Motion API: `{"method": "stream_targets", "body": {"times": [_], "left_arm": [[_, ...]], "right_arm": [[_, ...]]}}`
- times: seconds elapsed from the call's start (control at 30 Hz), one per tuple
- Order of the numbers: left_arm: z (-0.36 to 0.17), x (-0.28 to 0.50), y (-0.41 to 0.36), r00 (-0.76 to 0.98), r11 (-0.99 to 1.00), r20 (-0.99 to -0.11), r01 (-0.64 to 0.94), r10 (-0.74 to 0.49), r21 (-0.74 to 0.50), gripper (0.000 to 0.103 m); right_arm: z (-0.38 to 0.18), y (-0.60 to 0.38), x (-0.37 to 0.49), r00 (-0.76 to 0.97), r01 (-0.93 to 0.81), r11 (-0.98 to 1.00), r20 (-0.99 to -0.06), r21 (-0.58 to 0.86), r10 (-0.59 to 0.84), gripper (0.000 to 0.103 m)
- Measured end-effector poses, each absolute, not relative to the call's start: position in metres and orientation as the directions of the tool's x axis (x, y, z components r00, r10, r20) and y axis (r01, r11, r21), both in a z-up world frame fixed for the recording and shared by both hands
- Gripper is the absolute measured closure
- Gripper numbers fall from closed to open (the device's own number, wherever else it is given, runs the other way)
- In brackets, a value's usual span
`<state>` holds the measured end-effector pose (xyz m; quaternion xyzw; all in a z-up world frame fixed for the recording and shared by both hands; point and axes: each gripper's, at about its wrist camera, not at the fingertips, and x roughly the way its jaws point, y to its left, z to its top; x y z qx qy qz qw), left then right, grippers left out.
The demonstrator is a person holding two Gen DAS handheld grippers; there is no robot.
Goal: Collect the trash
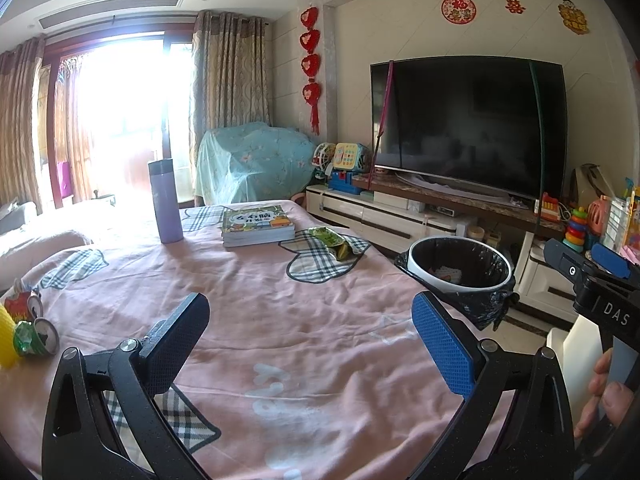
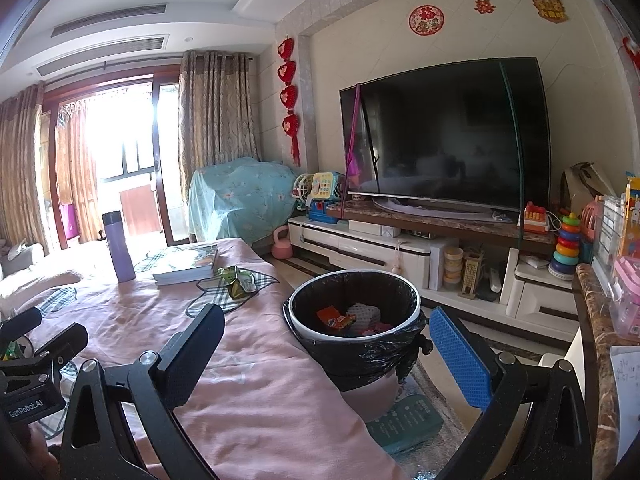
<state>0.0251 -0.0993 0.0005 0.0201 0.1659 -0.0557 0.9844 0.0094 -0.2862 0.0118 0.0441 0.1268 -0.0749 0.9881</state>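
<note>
At far left on the pink-covered tabletop (image 1: 280, 320): two crushed cans, one green (image 1: 34, 336) and one red (image 1: 20, 304), touching a yellow object (image 1: 5, 340) at the edge of view. Well left of the left tongs (image 1: 308, 320), outside the spread fingers. Nothing between those fingers but bare cloth.

Risk on that side, as a judgement: a sideways sweep toward the cans could knock them off the near edge. A crushed can could also squirt out of a shallow pinch on its dented wall. Hard to say how firmly the yellow object sits.

Farther back, left of centre: a purple flask (image 1: 165, 202), upright, with a stack of books (image 1: 258, 226) to its right. Neither reads as trash. Could topple the flask with a careless reach past it, tall and narrow as it is.

Right of the books, near the far right edge of the tabletop: a green snack wrapper (image 1: 334, 242), crumpled and flat on a plaid patch. Ahead of both tongs and a little right of the left pair, well apart from each. Thin and light, so likely to slide on the cloth or drag the cloth up with it.

Off the tabletop's right side: the bin (image 1: 464, 289) with its black liner, some scraps already inside. Directly ahead of the right tongs (image 2: 326, 320), also spread wide and gripping nothing. Could miss the rim on a drop made from too far back.
</note>
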Motion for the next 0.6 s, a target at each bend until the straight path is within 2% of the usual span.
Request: {"method": "stream_targets", "body": {"times": [0.6], "left_arm": [[0.0019,0.0233,-0.1003,0.937,0.993,-0.333,0.12,-0.108,0.017,0.0]], "right_arm": [[0.0129,-0.2824,0.0125,0.957,0.147,0.986,-0.263,0.077,-0.122,0.0]]}}
